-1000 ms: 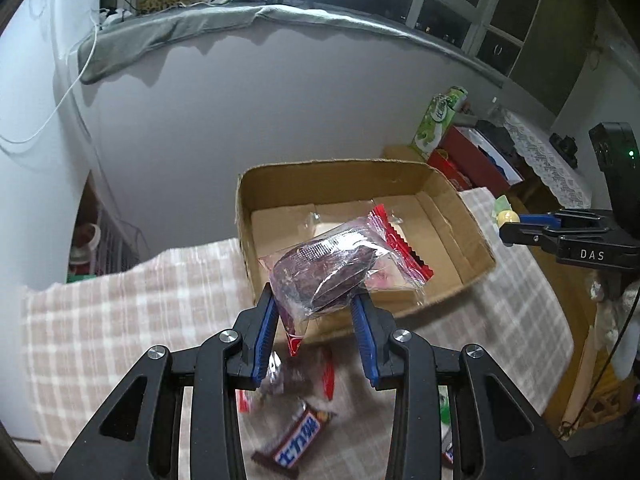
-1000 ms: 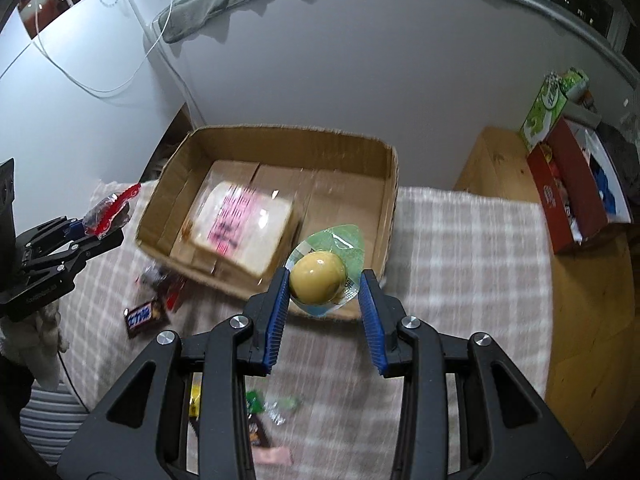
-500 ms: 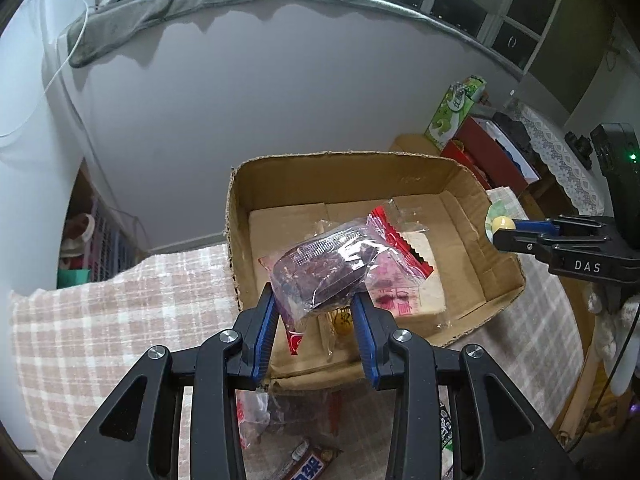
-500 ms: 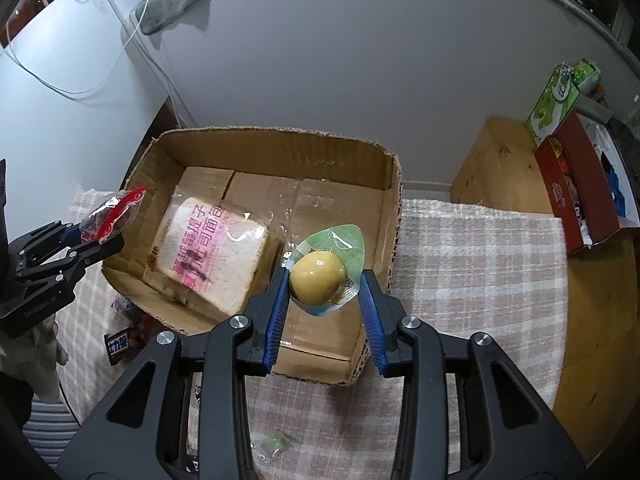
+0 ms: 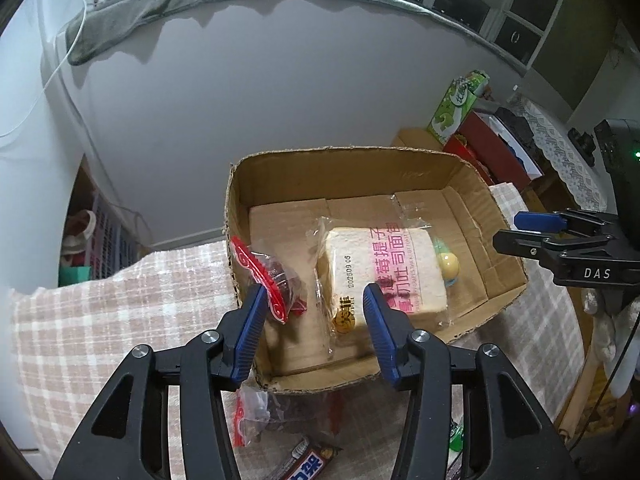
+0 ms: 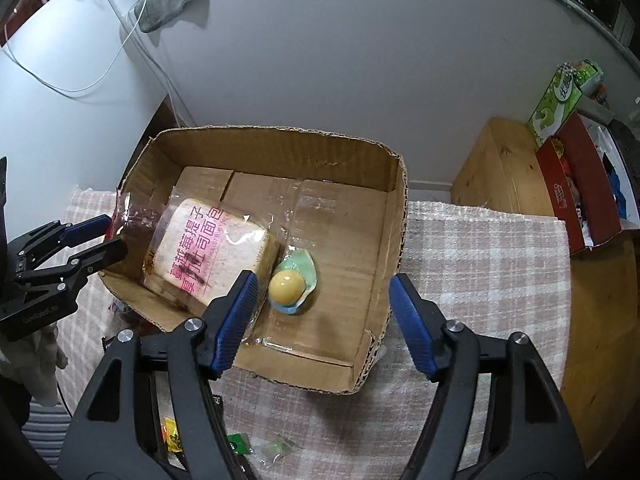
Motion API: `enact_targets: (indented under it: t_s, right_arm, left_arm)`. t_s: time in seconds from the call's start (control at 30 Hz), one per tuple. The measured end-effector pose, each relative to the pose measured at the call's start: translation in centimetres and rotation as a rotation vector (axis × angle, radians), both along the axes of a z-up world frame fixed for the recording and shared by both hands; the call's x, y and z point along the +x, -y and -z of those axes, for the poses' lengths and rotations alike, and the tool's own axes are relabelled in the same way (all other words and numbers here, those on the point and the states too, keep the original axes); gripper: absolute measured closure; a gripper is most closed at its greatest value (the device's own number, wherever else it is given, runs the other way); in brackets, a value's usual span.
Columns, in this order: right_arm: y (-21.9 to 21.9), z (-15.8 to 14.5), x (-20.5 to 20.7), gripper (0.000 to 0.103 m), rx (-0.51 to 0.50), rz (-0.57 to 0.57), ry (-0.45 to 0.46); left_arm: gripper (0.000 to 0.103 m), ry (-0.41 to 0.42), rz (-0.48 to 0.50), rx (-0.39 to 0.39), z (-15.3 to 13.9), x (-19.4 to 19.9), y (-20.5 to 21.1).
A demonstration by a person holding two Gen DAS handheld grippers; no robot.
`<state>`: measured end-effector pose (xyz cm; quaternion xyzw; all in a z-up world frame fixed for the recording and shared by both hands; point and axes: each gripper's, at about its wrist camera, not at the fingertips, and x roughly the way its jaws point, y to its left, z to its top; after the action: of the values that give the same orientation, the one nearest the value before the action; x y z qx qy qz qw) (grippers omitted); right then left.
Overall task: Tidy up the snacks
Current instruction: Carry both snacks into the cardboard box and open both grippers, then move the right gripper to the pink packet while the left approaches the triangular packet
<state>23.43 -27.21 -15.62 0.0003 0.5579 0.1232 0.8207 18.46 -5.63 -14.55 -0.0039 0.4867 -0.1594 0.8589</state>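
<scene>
Inside the cardboard box (image 6: pixel 394 184): bread pack (image 6: pixel 208 252), yellow ball snack (image 6: pixel 286 286). Both hand-held grippers, left (image 5: pixel 316 312) and right (image 6: pixel 322 300), opening, empty; red-edged packet (image 5: pixel 276 280) half-hidden beside the left pad.

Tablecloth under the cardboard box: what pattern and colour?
A pale pink-and-white check; the tablecloth shows best in the right wrist view, beside the cardboard box.

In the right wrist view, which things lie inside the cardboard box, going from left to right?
Inside the cardboard box, left to right: clear packet with red trim by the left wall → wrapped bread loaf → yellow ball snack in a green wrapper.
</scene>
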Motion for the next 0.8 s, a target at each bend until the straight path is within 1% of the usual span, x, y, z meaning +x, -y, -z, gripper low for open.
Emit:
enact_targets:
  t_s: [0.23, 0.43, 0.6, 0.8]
  right_arm:
    - [-0.1, -1.2, -1.0, 0.032, 0.006, -0.006, 0.017]
    - [0.2, -2.4, -2.8, 0.032, 0.032, -0.02, 0.03]
    - [0.2, -3.1, -5.8, 0.032, 0.068, -0.043, 0.022]
    - [0.4, -2.4, -10.0, 0.032, 0.086, -0.08, -0.023]
  left_arm:
    - [0.054, 0.025, -0.007, -0.021, -1.4, -1.0, -0.5]
    - [0.054, 0.036, 0.005, -0.041, -2.4, -3.3, -1.0]
    - [0.054, 0.032, 0.015, -0.058, -2.9, -5.9, -1.6]
    - [0.054, 0.014, 0.018, -0.075, -2.7, -9.6, -2.2]
